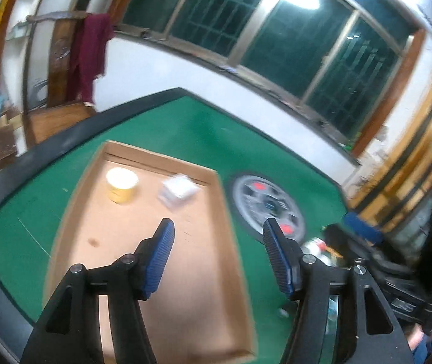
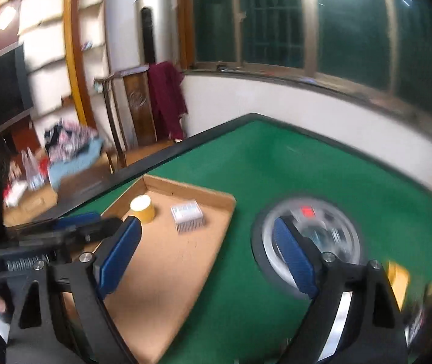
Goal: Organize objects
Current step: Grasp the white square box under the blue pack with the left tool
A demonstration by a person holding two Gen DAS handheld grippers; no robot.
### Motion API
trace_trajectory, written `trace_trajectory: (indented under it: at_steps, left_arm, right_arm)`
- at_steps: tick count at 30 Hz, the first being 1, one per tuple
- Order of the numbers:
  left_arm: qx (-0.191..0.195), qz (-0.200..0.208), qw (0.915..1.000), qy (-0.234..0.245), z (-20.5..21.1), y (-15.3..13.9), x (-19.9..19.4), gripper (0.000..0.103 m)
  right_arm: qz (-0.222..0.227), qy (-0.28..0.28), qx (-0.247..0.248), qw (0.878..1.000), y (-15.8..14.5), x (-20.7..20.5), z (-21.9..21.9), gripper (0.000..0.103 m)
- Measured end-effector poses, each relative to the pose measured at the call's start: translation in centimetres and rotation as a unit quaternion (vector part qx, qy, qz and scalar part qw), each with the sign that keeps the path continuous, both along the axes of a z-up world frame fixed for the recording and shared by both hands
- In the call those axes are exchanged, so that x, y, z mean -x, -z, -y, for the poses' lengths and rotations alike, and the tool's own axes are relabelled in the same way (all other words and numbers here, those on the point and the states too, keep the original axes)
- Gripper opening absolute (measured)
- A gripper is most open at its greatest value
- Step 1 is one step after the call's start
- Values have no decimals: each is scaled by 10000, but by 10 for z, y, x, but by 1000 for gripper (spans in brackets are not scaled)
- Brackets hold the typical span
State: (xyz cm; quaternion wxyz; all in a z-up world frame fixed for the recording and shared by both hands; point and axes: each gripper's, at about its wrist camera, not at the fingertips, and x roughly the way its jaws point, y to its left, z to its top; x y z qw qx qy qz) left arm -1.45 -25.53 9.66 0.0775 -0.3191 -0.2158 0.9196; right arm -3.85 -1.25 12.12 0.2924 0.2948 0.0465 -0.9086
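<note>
A shallow cardboard tray (image 1: 231,227) lies on the green table; it also shows in the right wrist view (image 2: 225,212). Inside at its far end stand a yellow tape roll (image 1: 122,186) (image 2: 142,207) and a small white box (image 1: 178,192) (image 2: 187,214). My left gripper (image 1: 217,256) is open and empty above the tray's near right part. My right gripper (image 2: 207,251) is open and empty above the tray's right edge. The left gripper's body (image 2: 49,236) shows at the left of the right wrist view.
A round grey dial panel (image 1: 267,204) (image 2: 310,236) is set in the green table (image 1: 170,121) (image 2: 307,163). Blurred small objects (image 1: 322,247) lie at the table's right side. A yellow item (image 2: 398,282) lies right of the dial. A window wall is behind.
</note>
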Motion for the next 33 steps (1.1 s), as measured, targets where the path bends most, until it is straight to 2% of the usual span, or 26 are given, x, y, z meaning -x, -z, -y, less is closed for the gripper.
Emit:
trace_trajectory:
  at_steps: [4, 7, 11, 12, 14, 16, 19, 20, 23, 25, 28, 33]
  left_arm:
    - [83, -75, 9989, 451, -41, 0, -20, 63]
    - [320, -17, 9959, 845, -79, 4, -30, 63]
    - [773, 201, 9859, 1470, -133, 17, -35, 63]
    - [851, 246, 9836, 1570, -142, 20, -40, 63]
    - [1037, 376, 9769, 1832, -166, 27, -44, 63]
    - [1148, 522, 9718, 1991, -184, 35, -49, 63]
    - [1139, 669, 9699, 2044, -195, 43, -55, 62]
    - [1145, 762, 9700, 2003, -201, 46, -53, 61]
    - [1273, 1010, 9684, 1892, -207, 58, -43, 48]
    - [1246, 1130, 9678, 1875, -212, 66, -36, 48]
    - [1408, 1202, 9657, 1819, -221, 75, -28, 48]
    - [1205, 1238, 9713, 1635, -221, 80, -10, 49]
  right_arm:
    - [696, 211, 335, 9968, 21, 2, -67, 89]
    - [583, 737, -1, 9956, 24, -2, -120, 89]
    - [708, 1098, 244, 9911, 30, -6, -183, 89]
    - [719, 1154, 268, 9904, 34, -4, -193, 88]
    - [631, 1419, 148, 9878, 41, -3, -210, 77]
    - [812, 1479, 217, 9854, 45, 2, -220, 74]
    - [1044, 1427, 617, 9823, 44, 8, -230, 74]
    - [1056, 1451, 634, 9817, 44, 9, -230, 74]
    - [1126, 1513, 672, 9798, 48, 6, -236, 74]
    - [1140, 1538, 709, 9790, 49, 4, -239, 74]
    - [1092, 1521, 696, 9798, 48, 2, -239, 74]
    - [1310, 1372, 554, 9803, 57, 4, -230, 74]
